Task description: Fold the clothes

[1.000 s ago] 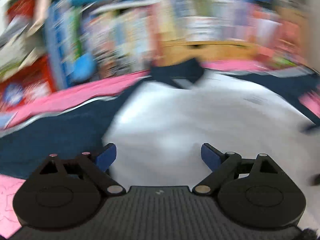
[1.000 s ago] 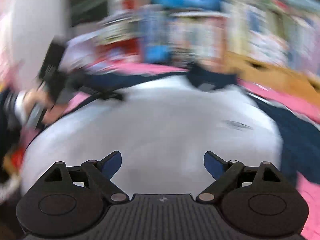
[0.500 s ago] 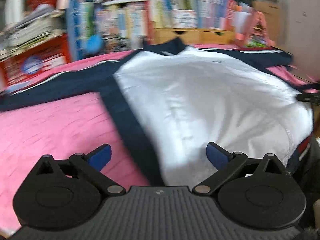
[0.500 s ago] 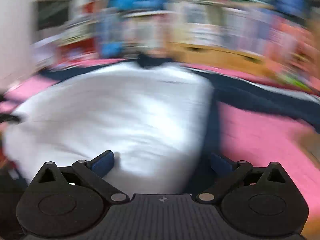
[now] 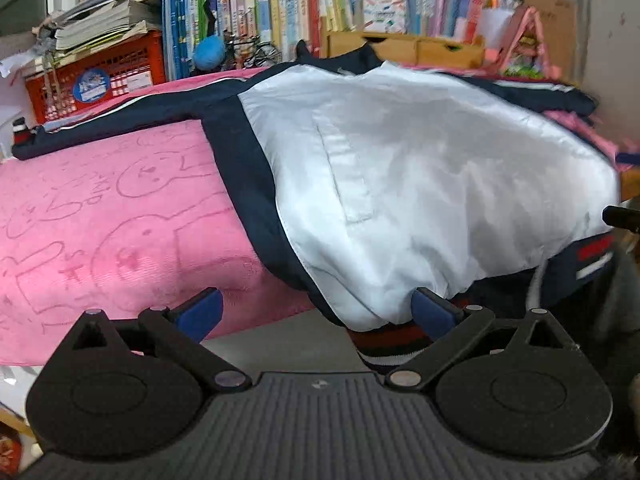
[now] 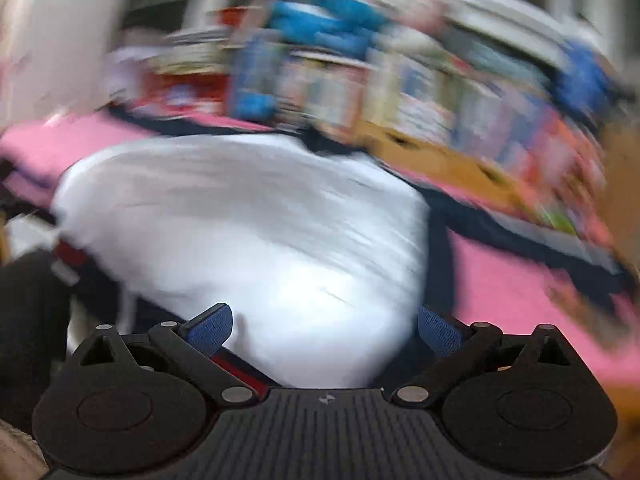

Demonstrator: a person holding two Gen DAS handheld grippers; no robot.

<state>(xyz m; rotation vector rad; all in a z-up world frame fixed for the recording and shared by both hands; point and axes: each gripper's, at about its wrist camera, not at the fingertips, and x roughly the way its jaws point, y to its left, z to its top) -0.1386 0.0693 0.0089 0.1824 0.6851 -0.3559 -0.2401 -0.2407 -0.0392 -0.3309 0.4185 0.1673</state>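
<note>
A jacket point(image 5: 420, 168) lies spread on a pink towel point(image 5: 120, 220), its white lining facing up, with navy sleeves stretched out to both sides. My left gripper point(image 5: 316, 308) is open at the jacket's near left corner. The navy edge and striped hem point(image 5: 392, 340) lie between its blue pads, unpressed. The right wrist view is blurred by motion. There my right gripper point(image 6: 324, 322) stands open over the jacket point(image 6: 260, 220) at its near right corner, with white cloth lying between the pads.
Behind the towel stand a bookshelf full of books point(image 5: 280, 12), a red crate point(image 5: 96, 76) topped with stacked papers, a blue plush ball point(image 5: 208, 52) and a wooden drawer box point(image 5: 412, 48). The towel point(image 6: 520, 288) continues to the jacket's right.
Both views have slid outward from the middle of the white lining, the left one to the left hem corner and the right one to the right. The left view has sharpened; the right stays blurred.
</note>
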